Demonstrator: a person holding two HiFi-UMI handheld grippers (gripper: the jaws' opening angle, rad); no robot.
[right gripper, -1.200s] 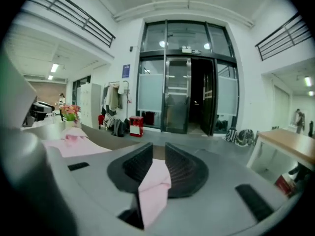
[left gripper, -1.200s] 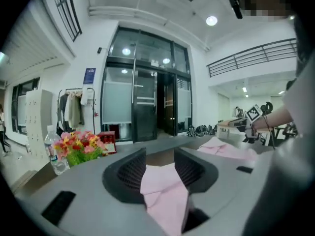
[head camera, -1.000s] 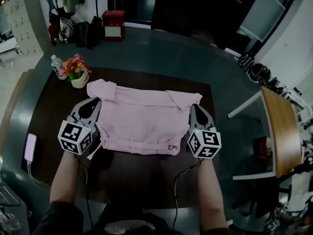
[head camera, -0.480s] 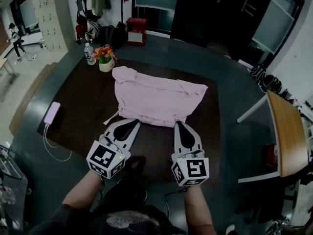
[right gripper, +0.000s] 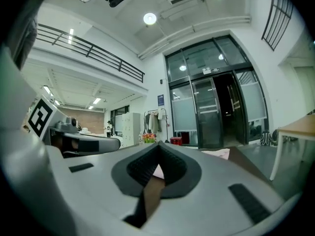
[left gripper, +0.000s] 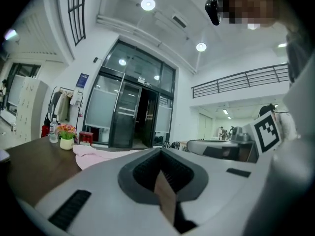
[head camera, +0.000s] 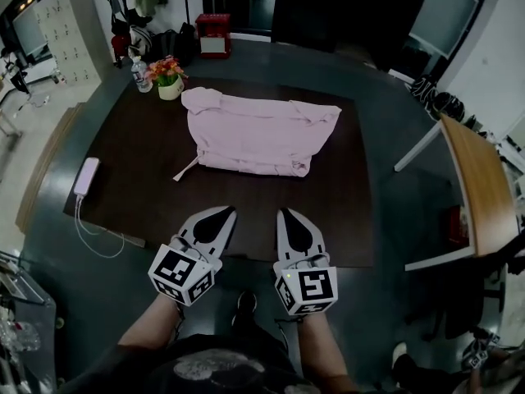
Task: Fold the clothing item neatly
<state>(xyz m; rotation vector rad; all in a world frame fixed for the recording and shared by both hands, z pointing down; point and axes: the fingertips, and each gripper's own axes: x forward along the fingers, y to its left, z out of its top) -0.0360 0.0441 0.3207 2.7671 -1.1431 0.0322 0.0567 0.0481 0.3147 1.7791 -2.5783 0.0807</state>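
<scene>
A pink garment (head camera: 258,134) lies folded in a rough rectangle on the far half of the dark table (head camera: 139,179), with a cord trailing from its near left corner. My left gripper (head camera: 223,213) and right gripper (head camera: 286,214) hover side by side over the table's near edge, well short of the garment. Both point level at it, and both are shut with nothing between the jaws. The left gripper view shows the garment (left gripper: 93,156) beyond the closed left gripper (left gripper: 160,149). In the right gripper view a strip of the garment (right gripper: 216,154) shows past the shut right gripper (right gripper: 158,144).
A flower pot (head camera: 170,76) and a water bottle (head camera: 137,74) stand at the table's far left corner. A phone (head camera: 85,176) with a white cable lies at the left edge. A wooden table (head camera: 480,195) is to the right, and a red box (head camera: 215,35) sits on the floor beyond.
Both grippers have drawn back from the garment's left and right sides to the table's near edge. The garment stays lying on the table, now farther off.
</scene>
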